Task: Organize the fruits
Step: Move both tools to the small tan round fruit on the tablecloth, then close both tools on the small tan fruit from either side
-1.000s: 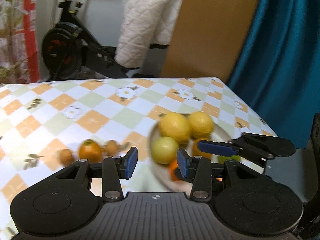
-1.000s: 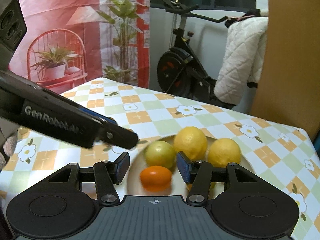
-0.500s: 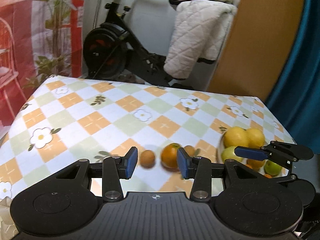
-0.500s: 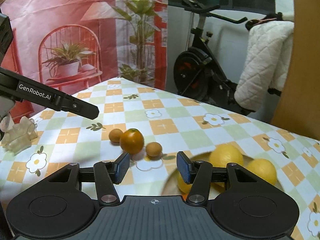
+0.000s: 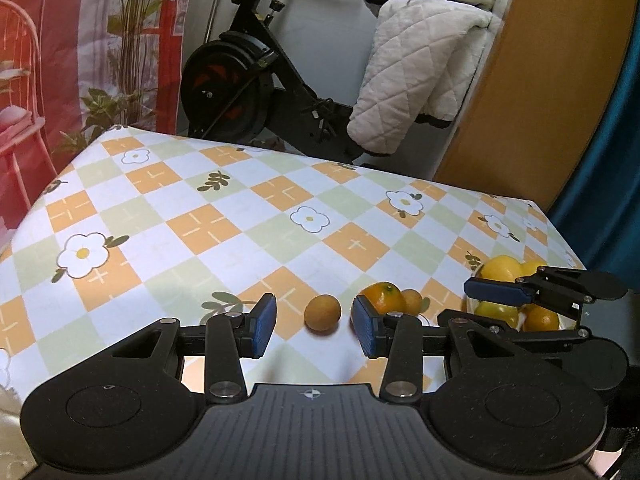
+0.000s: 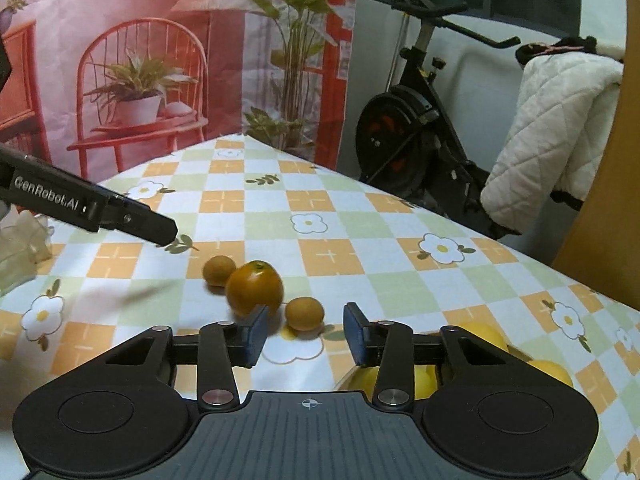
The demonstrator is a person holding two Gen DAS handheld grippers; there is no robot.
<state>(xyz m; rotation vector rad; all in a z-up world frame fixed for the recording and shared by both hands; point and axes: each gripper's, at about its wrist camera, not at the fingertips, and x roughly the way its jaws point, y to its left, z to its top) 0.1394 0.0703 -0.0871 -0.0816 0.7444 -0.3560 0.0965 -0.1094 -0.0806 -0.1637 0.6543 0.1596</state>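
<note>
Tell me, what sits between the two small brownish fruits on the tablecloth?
The larger orange sits between the two small fruits, clearest in the right wrist view.

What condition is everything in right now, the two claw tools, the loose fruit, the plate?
Left gripper: open, empty, lined up with a small fruit.
Right gripper: open, empty.
Small fruit: loose on the tablecloth.
Orange: upright, on the cloth.
Second small fruit: on the cloth beside the orange.
Plate: holding lemons and other fruit.
</note>
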